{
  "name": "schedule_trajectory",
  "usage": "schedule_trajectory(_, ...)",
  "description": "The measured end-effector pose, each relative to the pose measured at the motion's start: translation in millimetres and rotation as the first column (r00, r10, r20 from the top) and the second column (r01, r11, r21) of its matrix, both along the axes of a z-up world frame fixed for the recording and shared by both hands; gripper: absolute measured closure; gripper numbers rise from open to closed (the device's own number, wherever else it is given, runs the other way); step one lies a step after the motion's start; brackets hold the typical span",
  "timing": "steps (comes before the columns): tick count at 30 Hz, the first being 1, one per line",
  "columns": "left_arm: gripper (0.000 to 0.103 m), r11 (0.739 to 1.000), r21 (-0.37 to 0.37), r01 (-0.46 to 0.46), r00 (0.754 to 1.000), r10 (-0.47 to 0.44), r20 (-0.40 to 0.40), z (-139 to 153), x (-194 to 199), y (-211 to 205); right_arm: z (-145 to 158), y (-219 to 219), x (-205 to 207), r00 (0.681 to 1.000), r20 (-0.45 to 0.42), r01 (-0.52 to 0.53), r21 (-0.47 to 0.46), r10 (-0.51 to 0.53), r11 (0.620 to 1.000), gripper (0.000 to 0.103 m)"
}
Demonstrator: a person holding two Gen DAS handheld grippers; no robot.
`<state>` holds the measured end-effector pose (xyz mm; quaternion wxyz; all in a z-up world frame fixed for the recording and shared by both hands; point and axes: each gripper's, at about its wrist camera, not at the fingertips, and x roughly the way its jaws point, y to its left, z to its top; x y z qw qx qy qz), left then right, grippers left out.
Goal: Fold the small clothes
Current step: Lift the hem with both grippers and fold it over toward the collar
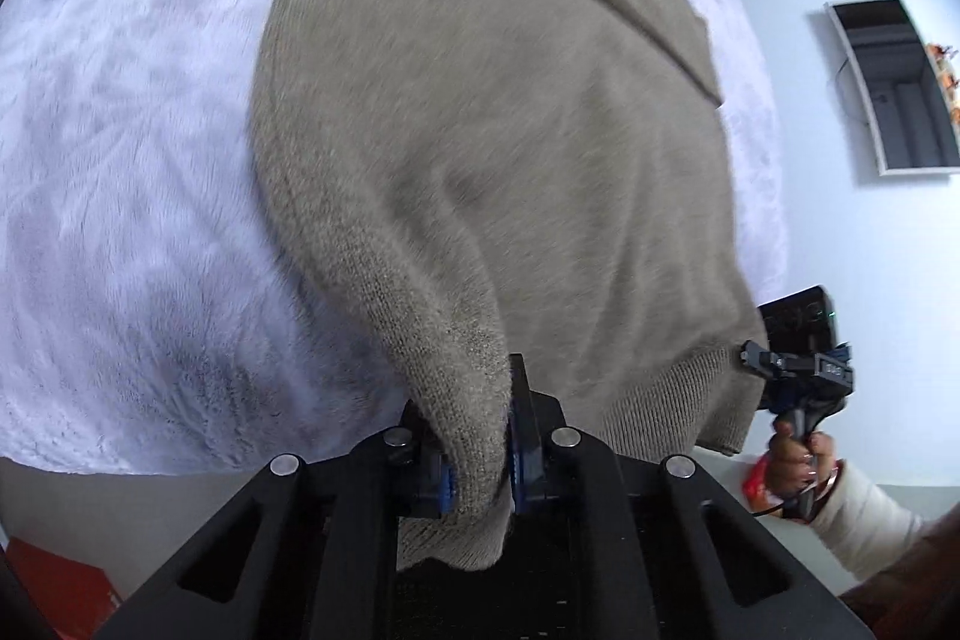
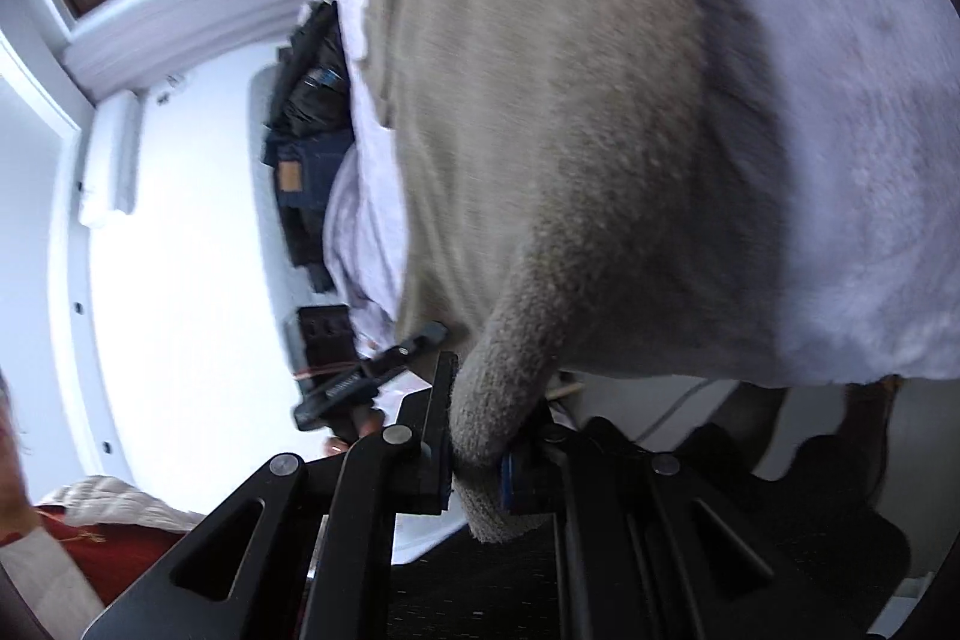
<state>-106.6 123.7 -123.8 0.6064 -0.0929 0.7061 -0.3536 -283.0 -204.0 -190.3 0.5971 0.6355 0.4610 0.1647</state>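
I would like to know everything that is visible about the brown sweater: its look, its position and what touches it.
The sweater is taupe-brown knit, soft and slightly fuzzy, with a ribbed hem band. It lies spread on a white fluffy blanket, a folded part lying across its far end. Its near edge is gathered into two bunches: the left gripper is shut on one, the right gripper on the other, so the fabric rises toward both. Motion blur hides finer detail.

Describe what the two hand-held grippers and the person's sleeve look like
Both are matte black frames with angular cut-outs and round silver pivot caps. The left hand-held gripper and right hand-held gripper have black fingers with blue pads. The person's sleeve is off-white, and a dark cable trails below the right hand.
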Motion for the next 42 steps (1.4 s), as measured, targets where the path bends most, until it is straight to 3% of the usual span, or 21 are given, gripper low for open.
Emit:
schedule_trajectory(7, 0.089, 0.990, -0.124, -0.065, 0.998, 0.065, -0.006, 33, 43, 3, 43, -12, 22, 0.979, 0.122, 0.157, 0.064, -0.164, 0.986, 0.091)
schedule_trajectory(14, 0.089, 0.976, -0.213, -0.042, 0.997, 0.056, 0.059, 71, 96, -10, 93, -25, 68, 0.957, 0.212, 0.205, -0.001, -0.200, 0.979, 0.091)
schedule_trajectory(20, 0.089, 0.974, -0.226, -0.004, 0.987, 0.040, 0.156, 97, 150, -19, 123, -54, 118, 0.926, 0.292, 0.254, -0.009, -0.240, 0.967, 0.091)
schedule_trajectory(25, 0.089, 0.972, -0.229, -0.058, 0.973, 0.107, 0.206, 96, 197, -58, 137, -92, 176, 0.921, 0.307, 0.260, -0.025, -0.240, 0.965, 0.091)
schedule_trajectory(29, 0.089, 0.979, -0.170, -0.116, 0.961, 0.153, 0.231, 75, 232, -87, 118, -126, 225, 0.936, 0.259, 0.245, 0.006, -0.238, 0.969, 0.091)
schedule_trajectory(34, 0.089, 0.981, -0.055, -0.188, 0.952, 0.195, 0.235, 17, 269, -111, 56, -158, 282, 0.972, 0.112, 0.209, -0.020, -0.205, 0.978, 0.091)
schedule_trajectory(38, 0.088, 0.976, 0.035, -0.214, 0.960, 0.204, 0.191, -30, 282, -120, -1, -176, 302, 0.978, 0.003, 0.209, -0.031, -0.209, 0.977, 0.088)
schedule_trajectory(42, 0.088, 0.978, 0.033, -0.207, 0.960, 0.196, 0.202, -24, 282, -118, -21, -182, 304, 0.974, -0.035, 0.225, -0.025, -0.226, 0.974, 0.088)
